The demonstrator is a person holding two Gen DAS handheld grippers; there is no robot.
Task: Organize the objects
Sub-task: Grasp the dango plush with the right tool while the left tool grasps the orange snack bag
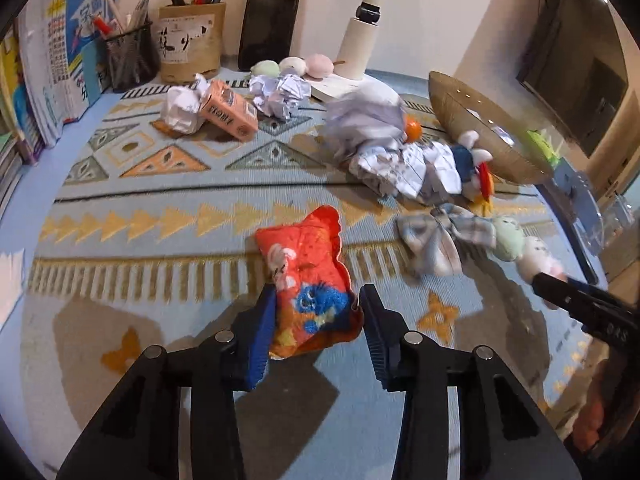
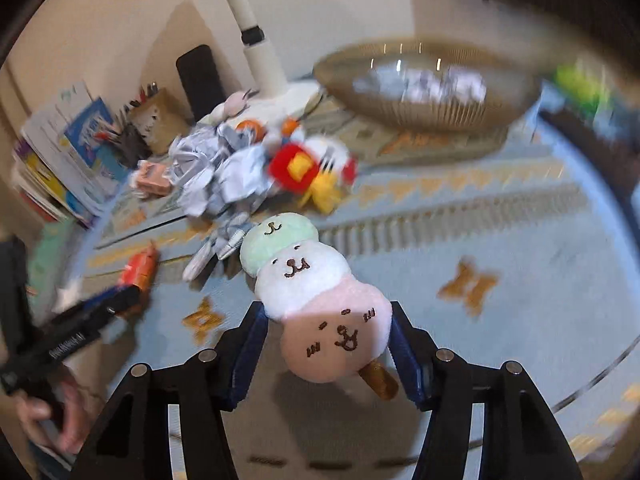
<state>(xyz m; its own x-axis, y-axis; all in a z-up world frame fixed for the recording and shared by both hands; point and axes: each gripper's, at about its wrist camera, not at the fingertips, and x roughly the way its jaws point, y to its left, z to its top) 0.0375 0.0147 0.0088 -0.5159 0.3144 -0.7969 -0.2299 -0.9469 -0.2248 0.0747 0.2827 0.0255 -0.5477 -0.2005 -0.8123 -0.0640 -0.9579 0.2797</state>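
Note:
My left gripper (image 1: 316, 328) is shut on an orange plush pouch (image 1: 308, 264) with a blue figure on it, low over the patterned mat (image 1: 160, 208). In the right wrist view that gripper (image 2: 128, 296) shows at the left edge with the pouch (image 2: 138, 270). A dango plush (image 2: 304, 276) of green, white and pink balls on a brown stick sits in my right gripper (image 2: 326, 340), which is shut on its pink ball. The left wrist view shows this plush (image 1: 520, 248) and the right gripper (image 1: 538, 278) at the right.
An amber glass bowl (image 2: 420, 112) holding crumpled paper stands at the back right. Crumpled paper (image 1: 360, 120), a plush duck (image 1: 472, 168) and a plaid bow (image 1: 436, 236) lie mid-mat. A pink carton (image 1: 228, 110), pen holders (image 1: 132, 56), phone (image 1: 268, 24), lamp (image 1: 360, 40) and books (image 1: 60, 60) line the back.

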